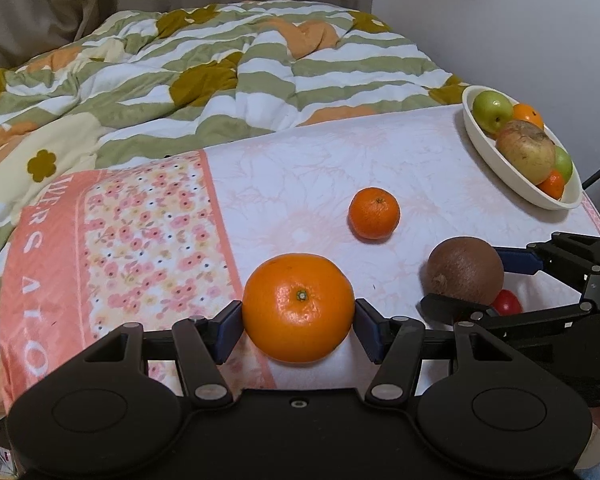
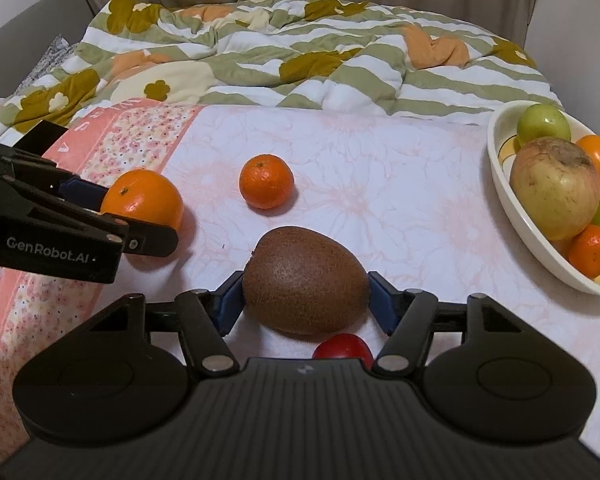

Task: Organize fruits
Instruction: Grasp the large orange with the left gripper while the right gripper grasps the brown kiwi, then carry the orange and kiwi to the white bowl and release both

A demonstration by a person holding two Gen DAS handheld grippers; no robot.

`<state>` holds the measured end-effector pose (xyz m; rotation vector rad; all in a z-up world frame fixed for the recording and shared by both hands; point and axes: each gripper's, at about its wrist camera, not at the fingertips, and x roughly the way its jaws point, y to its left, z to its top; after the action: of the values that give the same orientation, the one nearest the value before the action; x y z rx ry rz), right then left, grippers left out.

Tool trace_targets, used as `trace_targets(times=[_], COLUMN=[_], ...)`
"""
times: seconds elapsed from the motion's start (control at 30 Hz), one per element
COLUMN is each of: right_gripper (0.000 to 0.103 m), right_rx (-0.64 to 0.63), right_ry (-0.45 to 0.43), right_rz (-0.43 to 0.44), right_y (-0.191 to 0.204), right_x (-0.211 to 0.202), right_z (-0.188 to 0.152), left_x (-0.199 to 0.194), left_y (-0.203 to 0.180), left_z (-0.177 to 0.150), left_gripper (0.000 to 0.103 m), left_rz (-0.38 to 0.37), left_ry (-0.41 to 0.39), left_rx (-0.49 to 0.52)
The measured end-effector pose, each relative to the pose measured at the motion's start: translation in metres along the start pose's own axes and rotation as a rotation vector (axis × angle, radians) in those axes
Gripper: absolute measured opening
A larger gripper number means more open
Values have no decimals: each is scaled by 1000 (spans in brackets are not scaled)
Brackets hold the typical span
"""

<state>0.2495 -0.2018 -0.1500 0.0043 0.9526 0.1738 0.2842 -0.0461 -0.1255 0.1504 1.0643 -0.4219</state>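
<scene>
The left gripper [image 1: 299, 322] had its two blue pads pressed on the sides of a big orange [image 1: 298, 307]. The orange sat on the pink and white cloth [image 1: 300, 184], close to the flowery pink band [image 1: 148, 240] along one side of it.

The right gripper [image 2: 306, 300] had a brown kiwi [image 2: 305, 280] between its blue pads, and both pads touched the kiwi's sides. The kiwi lay on the cloth too. A small red fruit [image 2: 342, 347] peeked out just behind the kiwi, mostly hidden by the gripper's body, so I could not tell what kind it was.

A little orange [image 2: 266, 181] sat by itself on the cloth, a bit past the two grippers and between them.

Off to the right stood a white bowl [image 2: 512, 208] near the edge of the cloth. In it were green apples [image 2: 543, 123], a big yellowish apple [image 2: 554, 188] with a brown patch on top, and some small oranges [image 2: 590, 251].

Behind the cloth lay a rumpled blanket [image 1: 220, 72] with green and white stripes and flower shapes
</scene>
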Motion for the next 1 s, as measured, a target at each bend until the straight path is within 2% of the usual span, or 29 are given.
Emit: trace_targets(times=[0.33, 0.6, 0.8, 1.0], right_gripper=[79, 79, 79, 79], right_rx=[13, 88, 112, 91], right_ry=[-62, -103, -136, -162], right_rz=[-20, -25, -37, -46], right_y=[7, 1, -26, -68], right_x=[-36, -84, -119, -145], right_z=[3, 2, 1, 0], left_x=[-40, -78, -100, -106], left_y=[-1, -19, -47, -86], left_z=[-14, -19, -14, -3], left_gripper=[63, 63, 63, 63], left_rz=[2, -30, -39, -29], left_ry=[-68, -147, -205, -246], left_rx=[-31, -29, -22, -43])
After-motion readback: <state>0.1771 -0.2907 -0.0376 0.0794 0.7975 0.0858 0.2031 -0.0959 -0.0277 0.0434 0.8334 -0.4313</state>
